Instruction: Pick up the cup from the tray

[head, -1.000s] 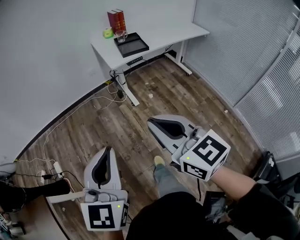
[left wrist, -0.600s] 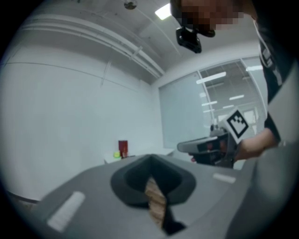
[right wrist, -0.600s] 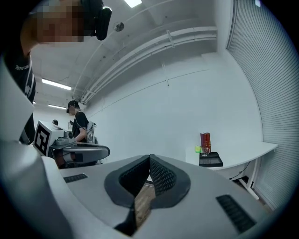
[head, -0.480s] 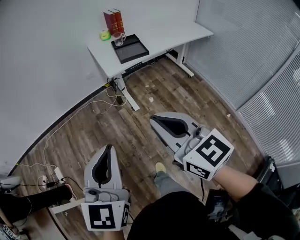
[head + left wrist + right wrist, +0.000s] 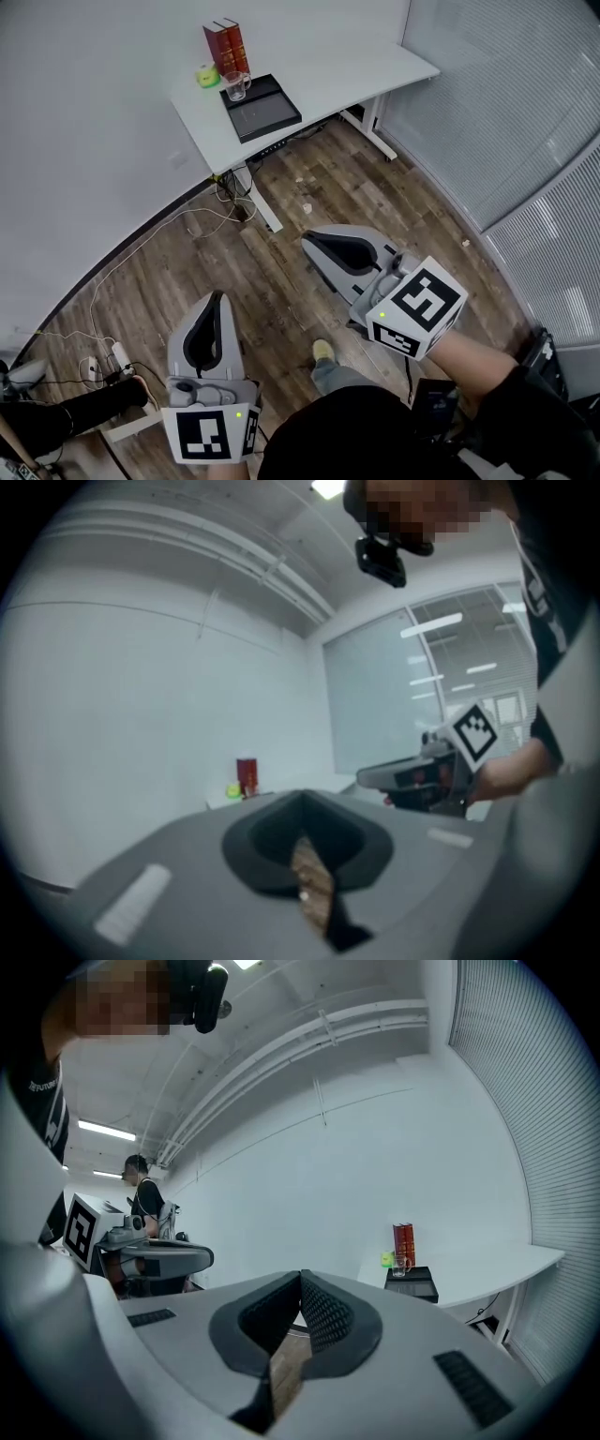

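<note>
Left gripper [image 5: 219, 298] and right gripper [image 5: 306, 240] both have jaws together and empty, well apart from the cup [image 5: 238, 86] at the far end of the tray [image 5: 267, 112] on the table [image 5: 328, 70]; recommend closing in first, then opening one gripper level with the cup.

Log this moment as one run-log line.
phase: pre-grasp | cup: on tray, untouched | left hand-held gripper: shut, empty | right hand-held gripper: shut, empty

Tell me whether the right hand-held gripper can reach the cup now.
Probably not yet: the cup stands on the tray on the desk, across the wooden floor from the right hand-held gripper. Nothing blocks the way, but its jaws are shut.
</note>
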Demonstrator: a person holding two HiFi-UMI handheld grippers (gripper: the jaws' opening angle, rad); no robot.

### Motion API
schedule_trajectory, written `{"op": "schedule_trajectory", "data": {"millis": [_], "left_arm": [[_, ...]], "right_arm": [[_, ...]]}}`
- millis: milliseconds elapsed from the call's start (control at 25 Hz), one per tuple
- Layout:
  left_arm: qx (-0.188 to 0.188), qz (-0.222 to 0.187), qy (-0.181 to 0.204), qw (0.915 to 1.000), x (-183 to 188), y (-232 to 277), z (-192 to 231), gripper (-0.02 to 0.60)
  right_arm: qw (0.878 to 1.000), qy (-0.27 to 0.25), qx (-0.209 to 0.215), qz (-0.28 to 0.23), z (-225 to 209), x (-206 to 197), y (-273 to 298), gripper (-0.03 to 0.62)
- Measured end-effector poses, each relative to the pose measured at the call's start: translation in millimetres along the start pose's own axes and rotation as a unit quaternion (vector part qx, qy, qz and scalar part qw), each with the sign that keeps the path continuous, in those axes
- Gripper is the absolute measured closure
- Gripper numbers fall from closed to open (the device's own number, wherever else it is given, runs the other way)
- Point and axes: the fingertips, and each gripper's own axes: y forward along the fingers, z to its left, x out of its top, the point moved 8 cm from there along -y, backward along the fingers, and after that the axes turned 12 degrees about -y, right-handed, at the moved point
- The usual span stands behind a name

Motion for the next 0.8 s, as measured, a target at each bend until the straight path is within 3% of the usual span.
{"op": "schedule_trajectory", "data": {"millis": [560, 800], "left_arm": [[0.02, 0.01, 0.01, 0.9997, 5.6, 42.5, -2.9, 0.58], [0.015, -0.005, 0.018, 0.9997, 17.4, 46.8, -12.8, 0.58]], "right_arm": [[1.0, 0.012, 0.009, -0.008, -51.7, -7.9, 20.0, 0.58], [1.0, 0.003, 0.002, -0.018, -61.1, -0.8, 10.2, 0.58]]}}
